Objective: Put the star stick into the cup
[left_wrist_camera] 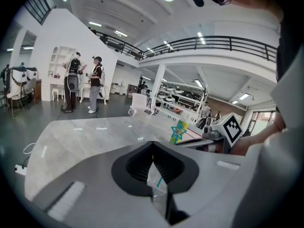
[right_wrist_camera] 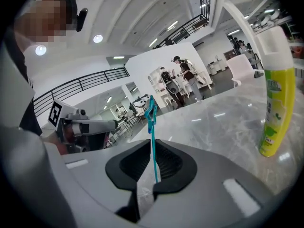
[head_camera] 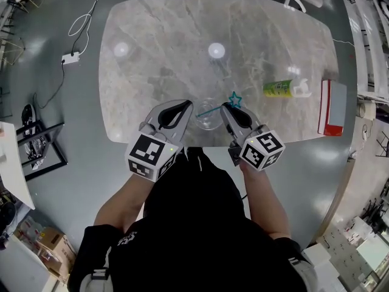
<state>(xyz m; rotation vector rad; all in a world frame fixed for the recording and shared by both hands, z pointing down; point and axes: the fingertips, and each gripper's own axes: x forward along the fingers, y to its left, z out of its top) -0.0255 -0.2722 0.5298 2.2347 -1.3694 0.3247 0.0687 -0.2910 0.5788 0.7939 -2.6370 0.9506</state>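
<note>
A clear plastic cup (head_camera: 208, 122) stands near the front edge of the marble table (head_camera: 164, 47). My left gripper (head_camera: 191, 106) is shut on the cup's left rim, and in the left gripper view the clear wall (left_wrist_camera: 157, 186) is pinched between its jaws (left_wrist_camera: 153, 147). The teal star stick (head_camera: 234, 99) slants from its star down to the left into the cup. My right gripper (head_camera: 224, 107) is shut on the stick's shaft (right_wrist_camera: 153, 148), with the star (right_wrist_camera: 151, 112) above the jaws. The star (left_wrist_camera: 179, 131) also shows in the left gripper view.
A yellow-green spray bottle (head_camera: 283, 88) lies right of the cup and looms close in the right gripper view (right_wrist_camera: 275, 94). A red and grey box (head_camera: 332, 107) sits at the table's right edge. A power strip (head_camera: 70, 58) and cables lie on the floor, left. People (left_wrist_camera: 76, 82) stand far off.
</note>
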